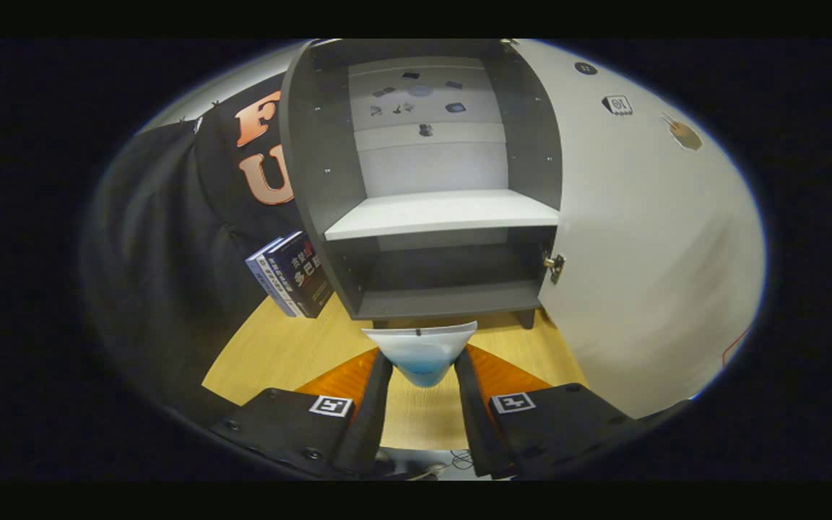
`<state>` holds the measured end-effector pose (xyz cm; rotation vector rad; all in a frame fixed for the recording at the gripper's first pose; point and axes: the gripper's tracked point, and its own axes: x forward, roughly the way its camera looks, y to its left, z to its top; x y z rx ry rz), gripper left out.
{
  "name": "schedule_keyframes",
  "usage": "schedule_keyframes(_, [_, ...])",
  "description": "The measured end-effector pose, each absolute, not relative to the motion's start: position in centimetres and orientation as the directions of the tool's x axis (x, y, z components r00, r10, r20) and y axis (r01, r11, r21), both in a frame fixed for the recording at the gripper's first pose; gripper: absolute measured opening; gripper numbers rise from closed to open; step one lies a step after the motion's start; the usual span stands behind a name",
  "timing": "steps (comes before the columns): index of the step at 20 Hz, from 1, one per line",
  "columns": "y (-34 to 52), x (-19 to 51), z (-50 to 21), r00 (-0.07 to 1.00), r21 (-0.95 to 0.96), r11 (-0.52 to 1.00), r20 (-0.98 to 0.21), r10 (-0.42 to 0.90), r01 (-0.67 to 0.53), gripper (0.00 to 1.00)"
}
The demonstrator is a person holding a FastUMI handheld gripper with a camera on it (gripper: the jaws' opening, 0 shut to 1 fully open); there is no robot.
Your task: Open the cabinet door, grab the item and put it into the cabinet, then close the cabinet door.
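Gripper (pixel 422 372) level, pointed forward; both fingers (pixel 376 404) pressed on a held pouch (pixel 420 350)

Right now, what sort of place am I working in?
Likely a staged test booth, not a home: black cloth wall, a small open cabinet on a wooden tabletop, books propped beside it. The tongs grip a white-and-blue item.

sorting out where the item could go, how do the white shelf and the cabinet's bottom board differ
The white shelf is pale and sits higher; the bottom board is dark grey, low, nearest the pouch held in the gripper. The shelf catches light; the board lies in shadow. Both are bare and reachable past the open door.
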<state>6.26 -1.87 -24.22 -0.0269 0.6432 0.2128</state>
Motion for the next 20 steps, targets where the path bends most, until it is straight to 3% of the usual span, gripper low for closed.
schedule_keyframes(11, [-0.2, 18.0, -14.4, 0.838, 0.003, 0.984, -0.525, 0.151, -0.176, 0.56])
schedule_keyframes(20, [1.3, 28.5, -14.9, 0.817, -0.039, 0.986, -0.566, 0.110, -0.160, 0.56])
